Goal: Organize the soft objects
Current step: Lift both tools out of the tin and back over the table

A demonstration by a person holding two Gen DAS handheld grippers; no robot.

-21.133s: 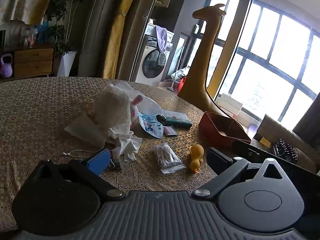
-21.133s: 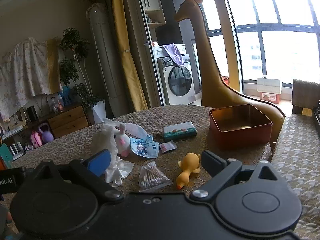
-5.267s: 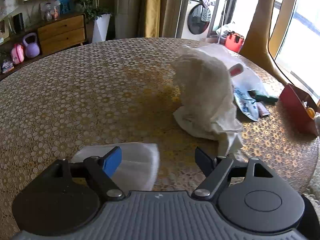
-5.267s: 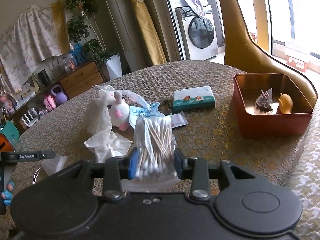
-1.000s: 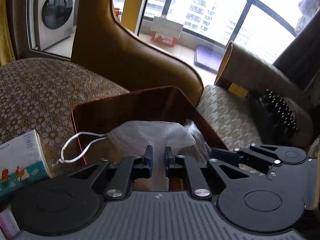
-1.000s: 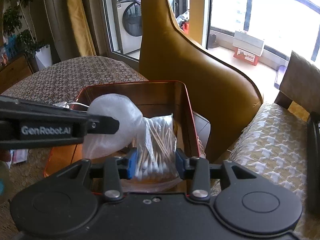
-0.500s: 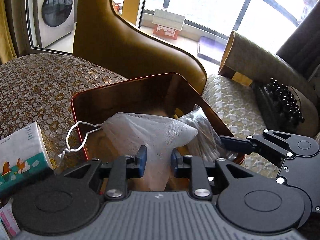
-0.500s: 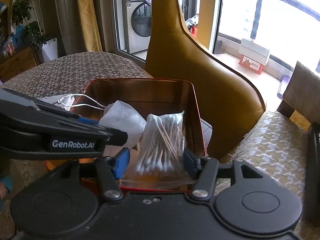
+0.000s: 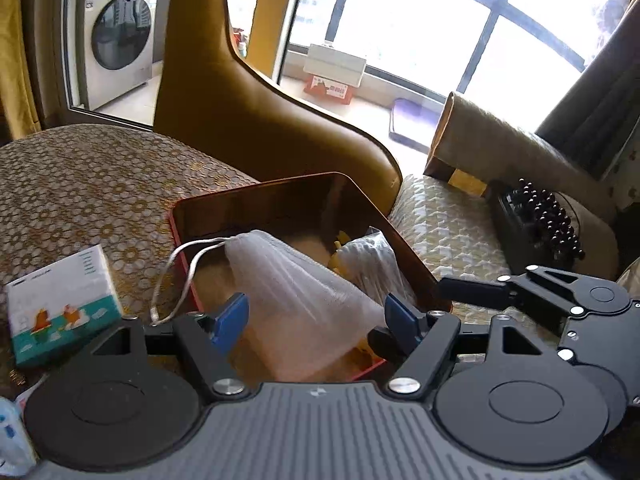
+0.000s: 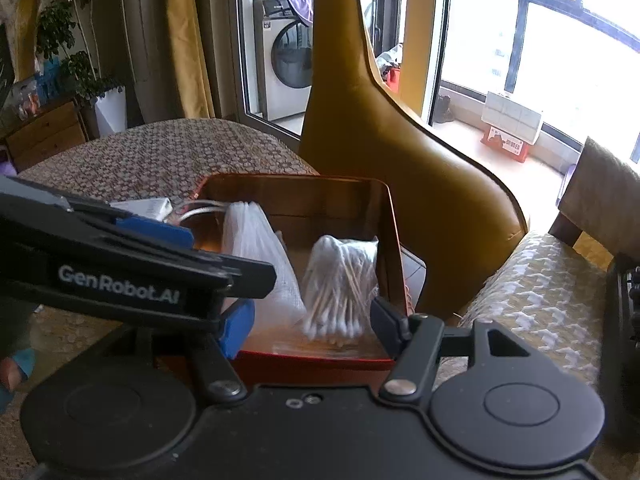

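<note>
Both jaws opened; mesh pouch [image 9: 296,280], swab bag [image 10: 340,280] apparently released.

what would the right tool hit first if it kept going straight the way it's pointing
Most likely the bag of cotton swabs lying in the red tin: it sits between the right tool's open jaws, just ahead. Depth is hard to judge.

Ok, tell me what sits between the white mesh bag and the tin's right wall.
The bag of cotton swabs stands between the white mesh bag and the red tin, clearest in the right wrist view.
</note>
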